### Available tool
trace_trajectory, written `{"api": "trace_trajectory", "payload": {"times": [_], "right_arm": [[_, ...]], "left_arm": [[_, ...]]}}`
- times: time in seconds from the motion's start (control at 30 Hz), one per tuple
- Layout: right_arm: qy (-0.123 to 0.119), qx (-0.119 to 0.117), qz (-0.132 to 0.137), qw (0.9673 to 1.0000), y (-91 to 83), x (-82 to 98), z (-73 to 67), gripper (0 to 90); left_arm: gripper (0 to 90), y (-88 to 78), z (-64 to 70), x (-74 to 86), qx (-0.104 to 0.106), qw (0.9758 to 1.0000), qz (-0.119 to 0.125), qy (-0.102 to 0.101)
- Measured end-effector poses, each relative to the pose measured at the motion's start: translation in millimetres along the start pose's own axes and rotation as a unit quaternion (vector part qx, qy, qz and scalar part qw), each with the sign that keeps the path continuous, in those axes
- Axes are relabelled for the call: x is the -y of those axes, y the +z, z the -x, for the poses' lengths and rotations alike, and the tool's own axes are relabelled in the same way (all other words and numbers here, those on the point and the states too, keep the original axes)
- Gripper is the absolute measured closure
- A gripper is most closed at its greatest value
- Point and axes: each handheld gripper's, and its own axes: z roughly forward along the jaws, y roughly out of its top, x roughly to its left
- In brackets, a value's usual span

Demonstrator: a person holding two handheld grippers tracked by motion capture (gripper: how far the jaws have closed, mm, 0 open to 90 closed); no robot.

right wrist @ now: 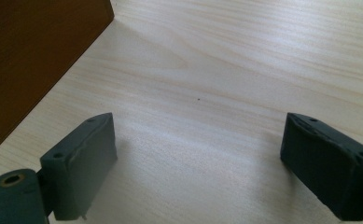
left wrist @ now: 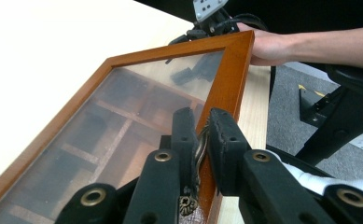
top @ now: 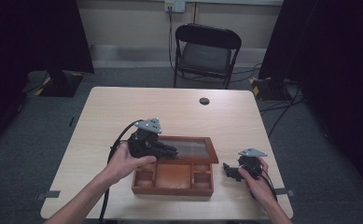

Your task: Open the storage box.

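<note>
Left gripper (left wrist: 201, 140): pinching lid (left wrist: 228, 79) front edge, hinge on far side.
Right gripper (right wrist: 198, 163): spread, beside box (top: 172, 179).

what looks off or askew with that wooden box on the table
Only the lid: it stands partly raised above the wooden box, its frame edge and small metal clasp pinched in the left gripper. Nothing spilled or broken; the right gripper rests open beside it.

The lid (top: 191, 149) hides the wooden box's (top: 172, 182) rear compartments behind hazy glass.
</note>
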Motion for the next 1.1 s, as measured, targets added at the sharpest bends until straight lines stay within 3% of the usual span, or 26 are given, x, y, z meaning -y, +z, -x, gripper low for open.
{"api": "trace_trajectory", "payload": {"times": [0.27, 0.53, 1.1], "right_arm": [[0.0, -0.001, 0.0, 1.0, 0.0, -0.1, 0.1, 9.8], [0.0, -0.001, -0.001, 1.0, 0.0, -0.1, 0.2, 9.7], [-0.001, -0.001, -0.001, 1.0, 0.2, -0.3, 0.3, 9.4]], "left_arm": [[81.3, -0.4, -2.2, -5.4, 0.002, 0.9999, -0.01, 0.003], [81.3, -2.5, -5.3, -9.5, 0.002, 1.0, 0.003, -0.001], [81.4, -4.1, -6.6, -13.7, -0.003, 1.0, 0.003, 0.001]]}}
